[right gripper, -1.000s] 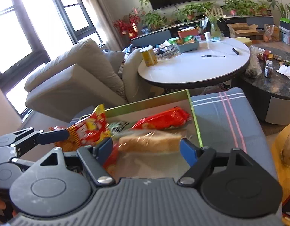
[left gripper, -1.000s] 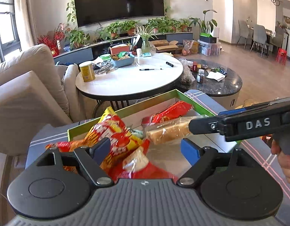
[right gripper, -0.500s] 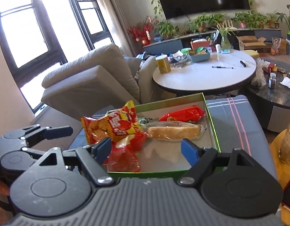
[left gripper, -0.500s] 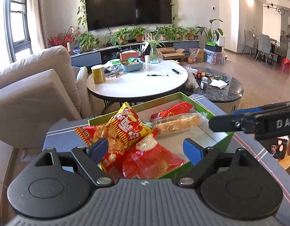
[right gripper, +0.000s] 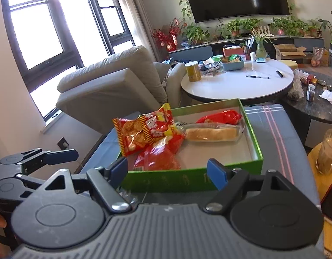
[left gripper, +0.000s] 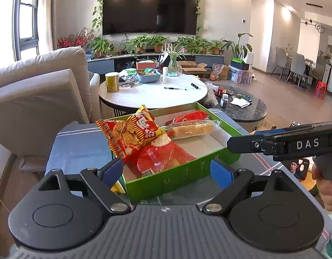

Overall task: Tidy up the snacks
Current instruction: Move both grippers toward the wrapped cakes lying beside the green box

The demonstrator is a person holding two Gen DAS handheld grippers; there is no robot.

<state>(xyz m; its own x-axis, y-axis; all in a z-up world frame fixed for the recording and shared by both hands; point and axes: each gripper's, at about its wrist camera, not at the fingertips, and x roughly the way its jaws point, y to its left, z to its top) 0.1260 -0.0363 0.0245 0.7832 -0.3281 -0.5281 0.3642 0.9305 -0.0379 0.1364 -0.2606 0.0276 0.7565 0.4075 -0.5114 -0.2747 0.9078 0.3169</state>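
A green box [left gripper: 183, 176] [right gripper: 257, 151] sits on a blue striped ottoman [left gripper: 79, 146] [right gripper: 273, 129]. It holds a yellow-red cracker bag [left gripper: 131, 136] [right gripper: 144, 129], a red snack bag [left gripper: 161, 157] [right gripper: 159, 157], a wrapped bread roll [left gripper: 191, 128] [right gripper: 211, 133] and a red packet [left gripper: 187, 116] [right gripper: 222, 116] at the back. My left gripper [left gripper: 167, 170] is open and empty, just short of the box's near wall. My right gripper [right gripper: 167, 170] is open and empty, also before the near wall. Each gripper shows at the edge of the other's view.
A beige sofa [left gripper: 36, 95] [right gripper: 109, 82] stands to the left. A white round table [left gripper: 153, 95] [right gripper: 237, 86] with a yellow can, pens and a blue tray is behind the box. A dark stone table [left gripper: 241, 105] is at right. A glass jar [right gripper: 327, 149] and phone [right gripper: 331, 202] are at right.
Both grippers have pulled back and up from over the box to before its near wall. The snacks lie where they were.
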